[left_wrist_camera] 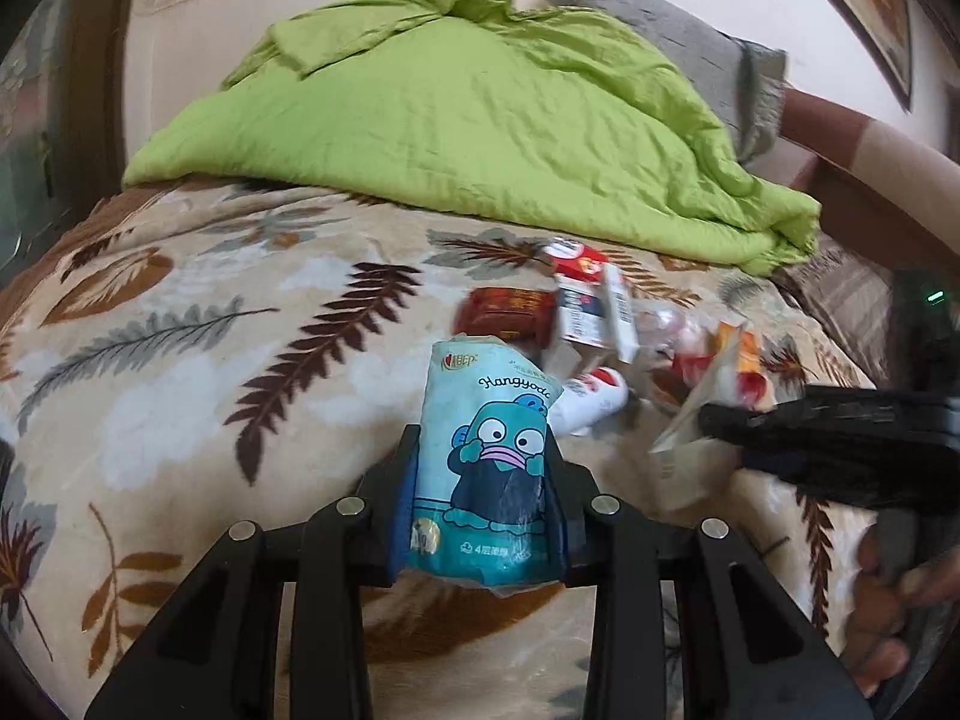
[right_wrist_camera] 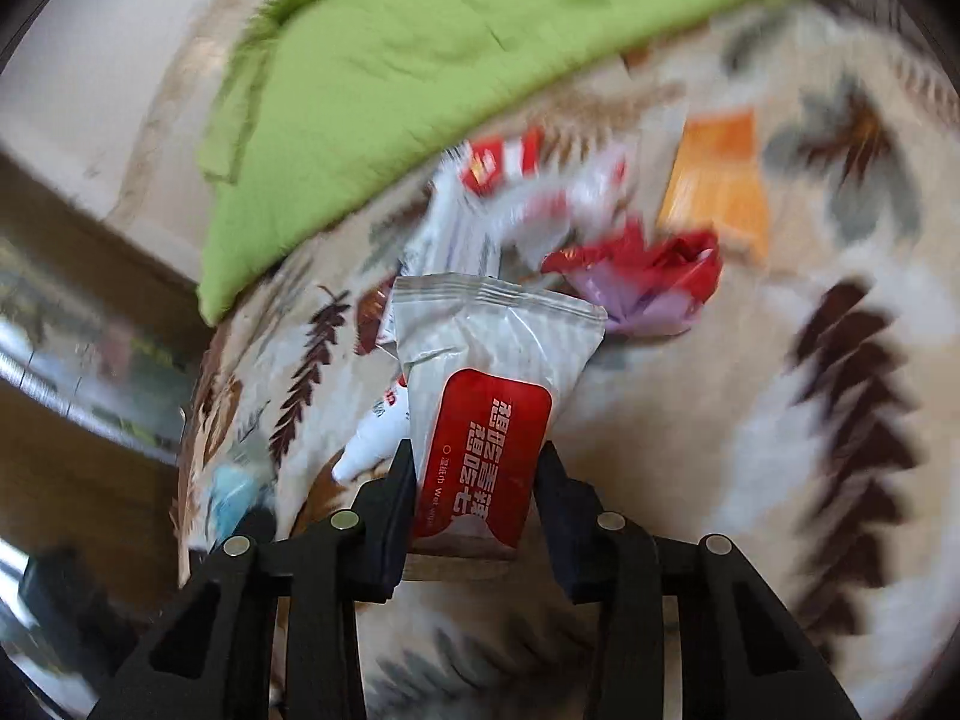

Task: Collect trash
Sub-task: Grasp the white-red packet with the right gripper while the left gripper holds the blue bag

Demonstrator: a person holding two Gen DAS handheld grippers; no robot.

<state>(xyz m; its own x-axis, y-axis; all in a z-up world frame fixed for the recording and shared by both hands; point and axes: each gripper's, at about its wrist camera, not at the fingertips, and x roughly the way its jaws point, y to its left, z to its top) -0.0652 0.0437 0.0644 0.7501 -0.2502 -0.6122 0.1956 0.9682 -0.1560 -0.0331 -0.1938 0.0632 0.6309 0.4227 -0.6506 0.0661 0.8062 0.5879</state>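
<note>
the left gripper [left_wrist_camera: 487, 456] is clenched on a teal tissue pack [left_wrist_camera: 489, 468] with a cartoon fish printed on it, held upright in the lower centre of the left wrist view with both fingers pressed against its sides. the right gripper [right_wrist_camera: 477, 468] is likewise grasping something: a silver wet-wipe packet [right_wrist_camera: 492, 384] with a red label, pinched between its fingers in the lower centre of the right wrist view. that same gripper shows at the right edge of the left wrist view, with a hand [left_wrist_camera: 894, 594] on its handle in the lower right corner.

both packs are lifted clear of the leaf-patterned blanket [left_wrist_camera: 180, 372], so i judge two pieces to be picked up but not yet put anywhere. no bin or bag is visible in either view, so where they go cannot be told.

plenty is left. a trash pile [left_wrist_camera: 606, 324] sits right of centre in the left wrist view, just below the edge of the green quilt [left_wrist_camera: 468, 120]: a dark red packet [left_wrist_camera: 504, 315], a white box [left_wrist_camera: 594, 312], a white tube [left_wrist_camera: 591, 399], and red and orange wrappers, partly blurred. in the right wrist view a crumpled red wrapper [right_wrist_camera: 654, 264] and an orange packet [right_wrist_camera: 717, 186] lie in the upper right, also smeared by motion.

by my reading the task is at an early or middle stage, with most of the litter on the bed.
</note>
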